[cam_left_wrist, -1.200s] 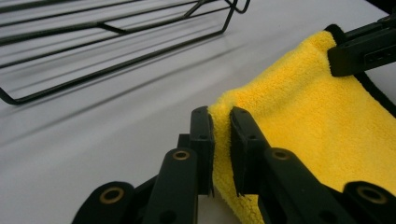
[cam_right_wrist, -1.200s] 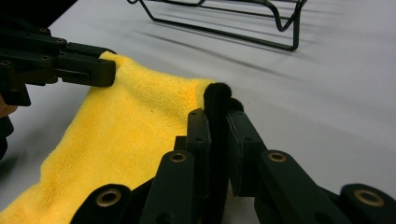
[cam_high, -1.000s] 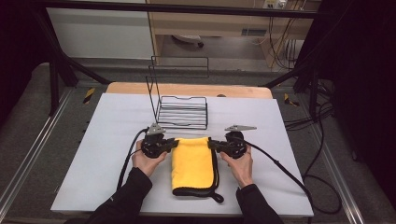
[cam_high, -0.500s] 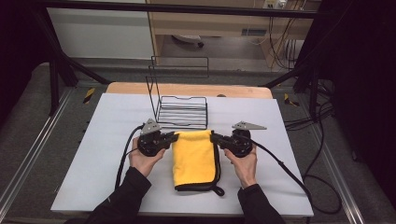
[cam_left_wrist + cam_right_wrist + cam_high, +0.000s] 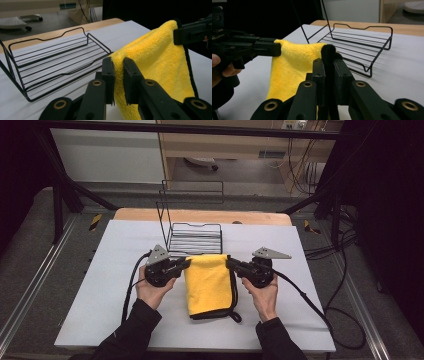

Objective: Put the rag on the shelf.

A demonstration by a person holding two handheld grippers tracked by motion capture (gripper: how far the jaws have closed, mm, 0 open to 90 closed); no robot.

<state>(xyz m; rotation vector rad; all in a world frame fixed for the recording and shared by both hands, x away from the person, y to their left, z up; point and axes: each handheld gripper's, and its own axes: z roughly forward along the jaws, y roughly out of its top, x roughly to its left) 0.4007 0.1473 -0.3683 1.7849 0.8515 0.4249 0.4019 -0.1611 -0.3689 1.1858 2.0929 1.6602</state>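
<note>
- The yellow cloth [image 5: 209, 282], folded and edged in black, lies at the middle of the white table [image 5: 100, 270], with its far edge lifted between the two grippers and its near end resting flat on the surface.
- The left gripper [image 5: 184, 263] points inward toward the cloth's far left corner; in the left gripper view its two jaws are nearly closed, pinching a fold of the yellow cloth [image 5: 155, 62] between them.
- The right gripper [image 5: 231, 263] points inward from the other side; in the right gripper view its jaws are pressed together on the cloth's black-trimmed corner, which sticks up above the jaw tips as a dark rounded lump.
- Both grippers sit at about the same height and the same depth on the table, facing each other across the cloth's width — the far edge is stretched between them.
- A person's left hand [image 5: 150, 292] and right hand [image 5: 265, 295] grip the tools from below, dark sleeves coming in from the bottom of the high view.
- A black wire rack [image 5: 194, 237] stands just beyond the cloth, its flat barred floor on the table and a tall wire frame rising at its back left.
- A black cord loop trails off the cloth's near right corner — it curls on the table beside the right hand.
- Cables run from each gripper across the table.
</note>
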